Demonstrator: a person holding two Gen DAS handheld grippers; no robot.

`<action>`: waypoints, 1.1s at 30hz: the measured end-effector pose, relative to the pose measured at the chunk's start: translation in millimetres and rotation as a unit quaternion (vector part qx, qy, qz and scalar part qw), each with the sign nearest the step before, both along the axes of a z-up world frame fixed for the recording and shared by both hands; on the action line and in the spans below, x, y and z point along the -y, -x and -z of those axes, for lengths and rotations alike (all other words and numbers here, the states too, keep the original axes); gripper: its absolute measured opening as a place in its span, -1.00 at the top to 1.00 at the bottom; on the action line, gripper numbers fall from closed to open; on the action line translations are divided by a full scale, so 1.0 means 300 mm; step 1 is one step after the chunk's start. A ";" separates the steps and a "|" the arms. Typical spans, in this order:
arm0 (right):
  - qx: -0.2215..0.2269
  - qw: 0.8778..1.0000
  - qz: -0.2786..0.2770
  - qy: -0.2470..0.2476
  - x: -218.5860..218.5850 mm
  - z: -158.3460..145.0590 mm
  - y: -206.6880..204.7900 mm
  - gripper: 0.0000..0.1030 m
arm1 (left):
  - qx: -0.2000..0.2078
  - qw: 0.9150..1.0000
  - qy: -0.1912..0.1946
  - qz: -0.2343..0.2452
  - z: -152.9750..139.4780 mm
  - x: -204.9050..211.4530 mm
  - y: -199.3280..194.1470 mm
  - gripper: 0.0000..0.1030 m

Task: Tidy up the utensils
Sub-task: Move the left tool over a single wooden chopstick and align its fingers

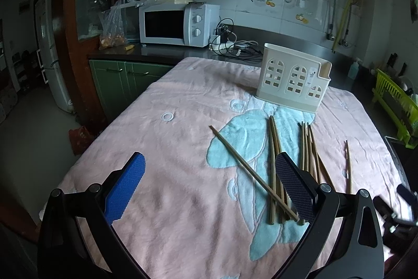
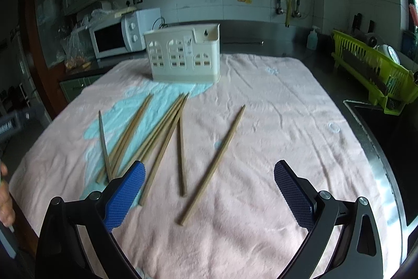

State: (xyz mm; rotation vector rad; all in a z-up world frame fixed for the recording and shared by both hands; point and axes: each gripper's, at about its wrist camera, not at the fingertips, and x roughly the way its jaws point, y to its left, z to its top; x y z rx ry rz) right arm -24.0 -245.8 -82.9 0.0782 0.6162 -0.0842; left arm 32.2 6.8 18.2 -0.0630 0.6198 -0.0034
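Both tongs, left gripper (image 1: 209,167) and right gripper (image 2: 209,175), gaped wide, empty; wooden chopsticks (image 2: 167,132) lay scattered on the towel (image 2: 274,122) before the cream holder (image 2: 183,58); light, stiff, likely slippery; pinch mid-shaft.

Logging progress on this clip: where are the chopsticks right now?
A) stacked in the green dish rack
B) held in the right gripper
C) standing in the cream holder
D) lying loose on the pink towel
D: the chopsticks lie scattered on the pink towel, in front of the holder, and both grippers are open and empty.
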 end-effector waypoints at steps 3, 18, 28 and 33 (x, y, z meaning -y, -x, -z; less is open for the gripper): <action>-0.010 1.000 -0.004 -0.003 -0.010 0.035 0.001 -0.79 | 0.002 1.000 -0.003 0.000 0.000 0.002 -0.002 -0.90; -0.081 0.996 -0.022 -0.013 -0.062 0.165 -0.057 -0.07 | -0.033 0.999 0.005 0.000 0.092 -0.015 -0.053 -0.90; -0.106 0.994 -0.020 0.010 -0.073 0.201 -0.067 0.38 | -0.077 0.997 0.016 0.009 0.174 0.024 -0.053 -0.89; -0.103 0.994 -0.018 0.004 -0.041 0.199 -0.057 0.60 | -0.095 0.995 0.013 0.024 0.218 0.105 -0.040 -0.89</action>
